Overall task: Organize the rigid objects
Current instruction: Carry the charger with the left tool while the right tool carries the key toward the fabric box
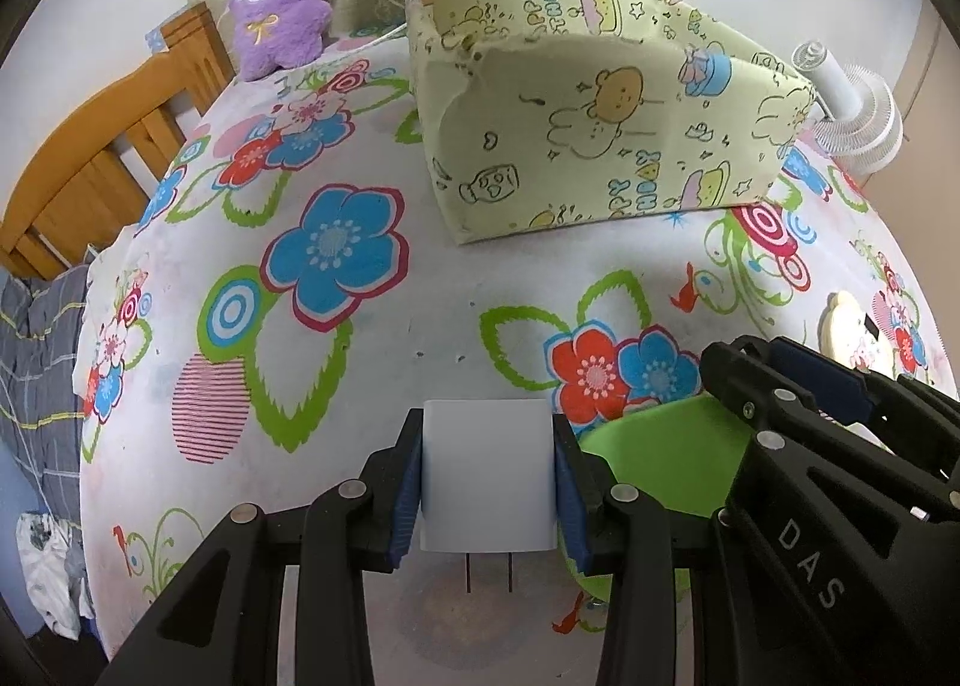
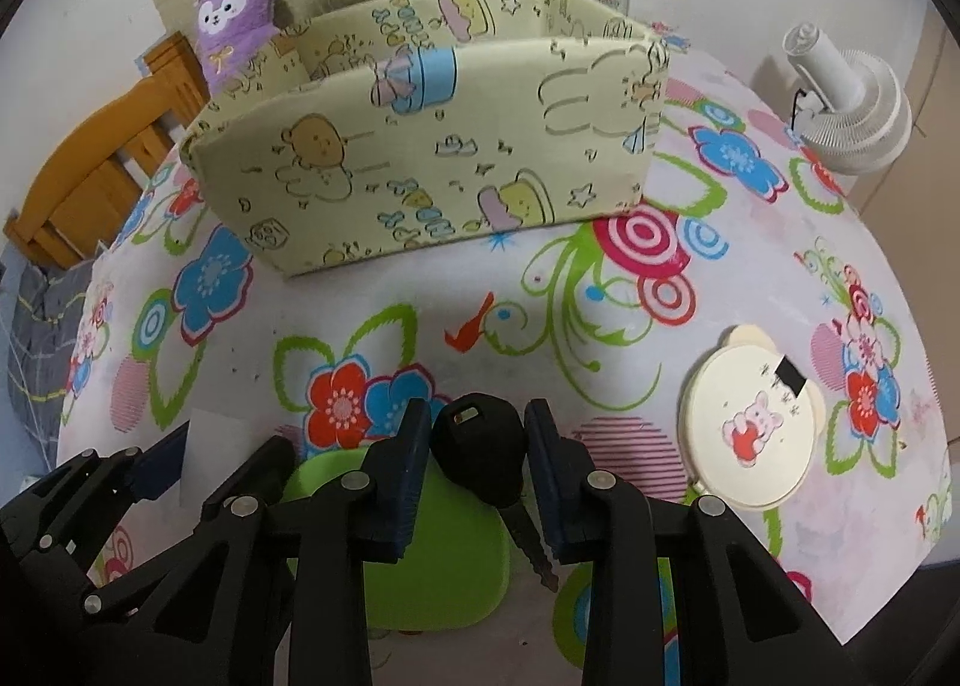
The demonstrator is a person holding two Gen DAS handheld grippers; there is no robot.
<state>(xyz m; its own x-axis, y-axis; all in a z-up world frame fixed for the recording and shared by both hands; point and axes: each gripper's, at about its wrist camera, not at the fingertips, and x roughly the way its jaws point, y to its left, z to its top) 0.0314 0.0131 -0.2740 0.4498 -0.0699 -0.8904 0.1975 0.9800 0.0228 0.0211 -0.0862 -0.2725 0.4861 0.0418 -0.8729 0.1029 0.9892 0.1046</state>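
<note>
On the flowered tabletop [image 1: 372, 374] stands the open fabric box [image 2: 420, 158]. Nearer, above a green tray [image 2: 432, 554], the left hand-held gripper [image 1: 487, 482] clamps a white charger [image 1: 486, 476]; the right hand-held gripper [image 2: 477, 473] pinches a black key [image 2: 480, 452].

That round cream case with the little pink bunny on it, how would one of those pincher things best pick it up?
The cream case lies flat on the tablecloth, so probably from above, jaws spanning its rim. The sides between the bear-ear bumps at the far edge and the near tab look smoothest. Both grippers are full now: the left gripper holds a white charger, the right gripper a black key.
</note>
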